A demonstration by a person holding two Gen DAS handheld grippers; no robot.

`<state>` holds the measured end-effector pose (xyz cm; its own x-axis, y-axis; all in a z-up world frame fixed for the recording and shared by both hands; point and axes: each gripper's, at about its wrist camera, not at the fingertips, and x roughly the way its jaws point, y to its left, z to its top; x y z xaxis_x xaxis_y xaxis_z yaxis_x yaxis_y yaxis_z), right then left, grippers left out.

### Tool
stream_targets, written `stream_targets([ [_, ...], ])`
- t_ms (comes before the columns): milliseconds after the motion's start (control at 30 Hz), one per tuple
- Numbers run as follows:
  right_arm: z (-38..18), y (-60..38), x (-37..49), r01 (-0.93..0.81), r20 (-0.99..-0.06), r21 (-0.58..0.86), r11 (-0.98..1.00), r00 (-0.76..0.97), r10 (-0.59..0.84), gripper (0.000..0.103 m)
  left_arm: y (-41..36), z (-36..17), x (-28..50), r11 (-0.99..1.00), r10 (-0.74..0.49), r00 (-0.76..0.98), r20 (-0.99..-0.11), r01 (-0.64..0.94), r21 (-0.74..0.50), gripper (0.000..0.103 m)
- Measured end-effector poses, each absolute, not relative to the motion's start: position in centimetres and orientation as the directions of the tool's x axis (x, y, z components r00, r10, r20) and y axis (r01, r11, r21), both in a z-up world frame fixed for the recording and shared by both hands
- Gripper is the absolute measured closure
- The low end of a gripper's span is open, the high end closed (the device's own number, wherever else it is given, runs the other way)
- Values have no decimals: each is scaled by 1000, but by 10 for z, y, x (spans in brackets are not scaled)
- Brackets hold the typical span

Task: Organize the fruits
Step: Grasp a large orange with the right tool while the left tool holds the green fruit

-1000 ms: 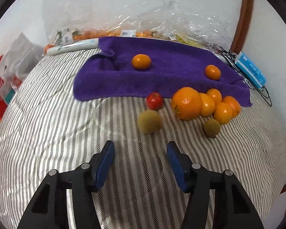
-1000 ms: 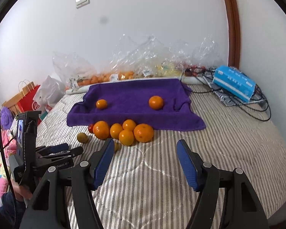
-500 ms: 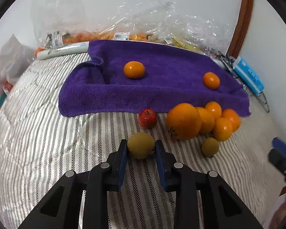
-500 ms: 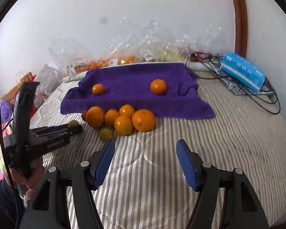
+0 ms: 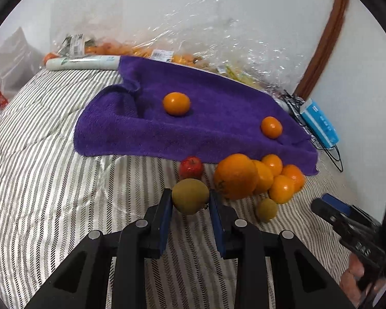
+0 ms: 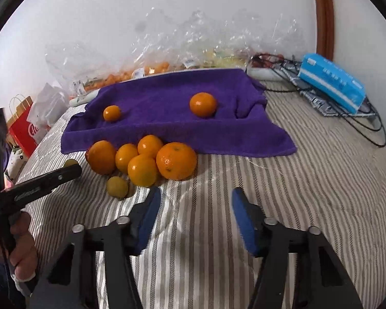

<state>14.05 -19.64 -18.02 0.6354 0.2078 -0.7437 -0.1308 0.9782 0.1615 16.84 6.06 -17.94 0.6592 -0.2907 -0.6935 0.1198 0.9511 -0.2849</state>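
My left gripper is shut on a green-yellow fruit and holds it just above the striped bed cover. Behind it lie a small red fruit, a big orange with several smaller oranges, and a second green fruit. A purple towel carries two oranges. My right gripper is open and empty, just in front of the orange pile. The left gripper shows at the left of the right wrist view.
Clear plastic bags of fruit lie along the wall behind the towel. A blue tissue pack and black cables lie at the right. A red paper bag stands left of the bed.
My left gripper closed on the green-yellow fruit and has lifted it slightly. My right gripper moved forward toward the orange pile, still open.
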Motion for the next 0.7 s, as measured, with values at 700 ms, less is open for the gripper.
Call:
stream_targets([
  [700,-194,-163,190,-198,-780,48,979,605,161,55,59,-181,173,945,-314,649,-693,143,-294,76],
])
